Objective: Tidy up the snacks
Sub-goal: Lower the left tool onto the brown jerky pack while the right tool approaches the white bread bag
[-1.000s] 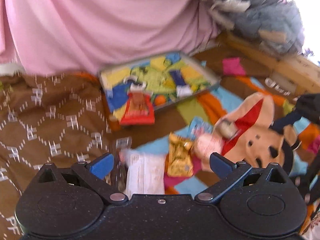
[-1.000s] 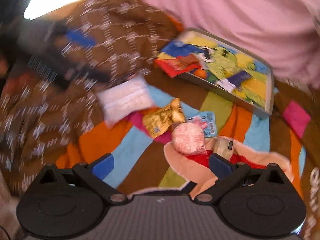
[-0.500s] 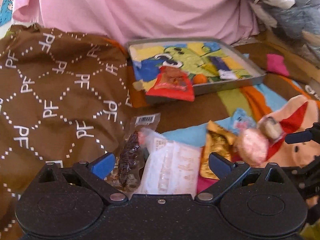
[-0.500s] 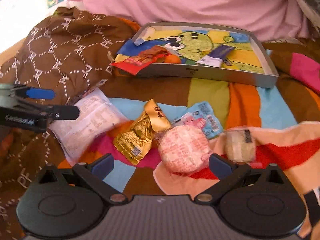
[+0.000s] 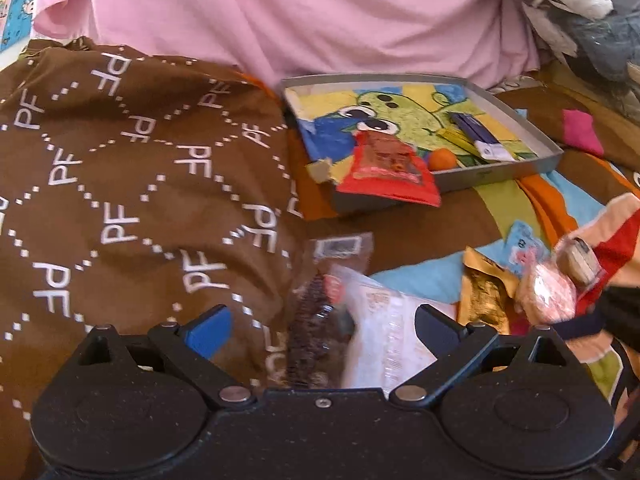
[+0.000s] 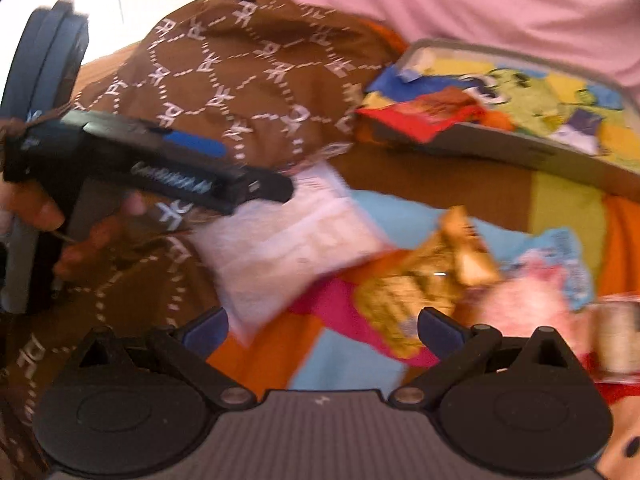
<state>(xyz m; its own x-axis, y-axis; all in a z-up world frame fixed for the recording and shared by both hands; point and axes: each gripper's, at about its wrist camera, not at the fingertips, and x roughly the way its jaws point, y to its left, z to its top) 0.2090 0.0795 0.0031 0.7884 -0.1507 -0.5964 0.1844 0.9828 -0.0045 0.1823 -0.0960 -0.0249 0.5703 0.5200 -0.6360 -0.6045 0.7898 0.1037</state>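
Here both grippers' fingers [image 5: 208, 330] spread apart, the left gripper [image 5: 322, 326] over a white packet [image 5: 390, 344].

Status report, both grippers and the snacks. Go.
Left gripper open over white packet. Right gripper open, empty. Red pouch overhangs tray rim; gold wrapper loose on the blanket.

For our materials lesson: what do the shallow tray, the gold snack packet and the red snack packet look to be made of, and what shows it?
Tray: probably thin metal or stiff card, matt grey walls with crisp folded edges. Gold packet: metallised foil film, shiny and crinkled. Red packet: glossy printed plastic film, flexing over the tray's edge.
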